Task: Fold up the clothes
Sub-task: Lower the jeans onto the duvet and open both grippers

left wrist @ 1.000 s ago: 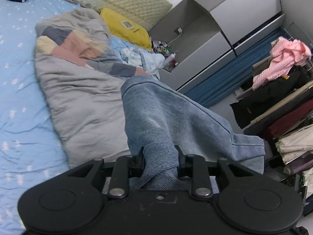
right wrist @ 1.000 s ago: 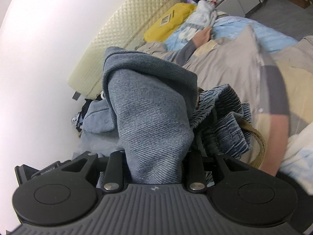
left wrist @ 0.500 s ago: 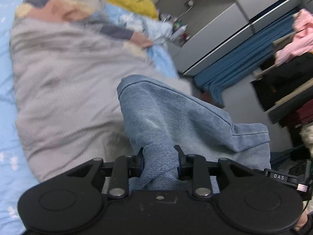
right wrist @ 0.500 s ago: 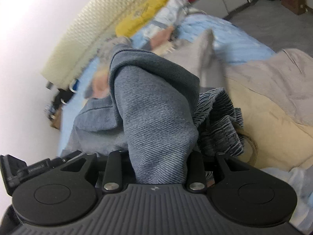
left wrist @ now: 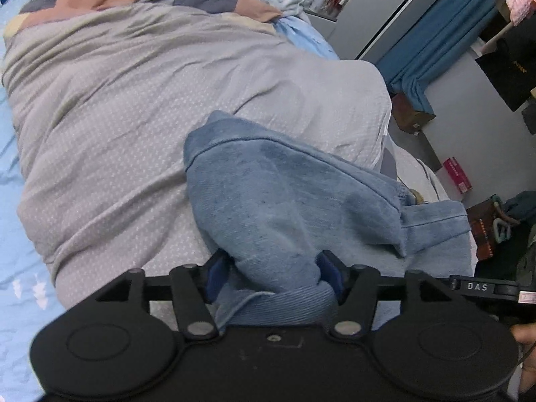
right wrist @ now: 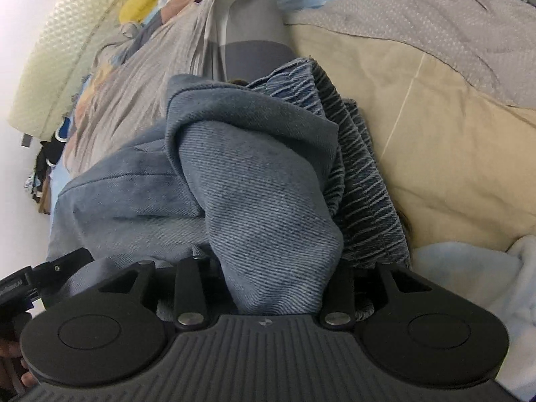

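A blue denim garment point(left wrist: 288, 201) is bunched between the fingers of my left gripper point(left wrist: 273, 271), which is shut on it just above the grey quilt point(left wrist: 134, 107). The same denim garment point(right wrist: 254, 194) fills my right gripper point(right wrist: 268, 278), also shut on it. Its gathered elastic waistband point(right wrist: 355, 167) hangs to the right of the right gripper's jaws. The cloth spans between both grippers and hides their fingertips.
The quilt has beige point(right wrist: 452, 154), pink and dark patches and lies on a light blue sheet point(left wrist: 13, 201). A yellow pillow point(right wrist: 140, 6) and padded headboard point(right wrist: 67, 43) lie at the far end. Beside the bed are blue curtains point(left wrist: 432, 43), boxes point(left wrist: 412, 114) and hanging clothes.
Both grippers have dropped with the denim garment, from held up in the air to close above the quilt. The grip on the cloth is unchanged.
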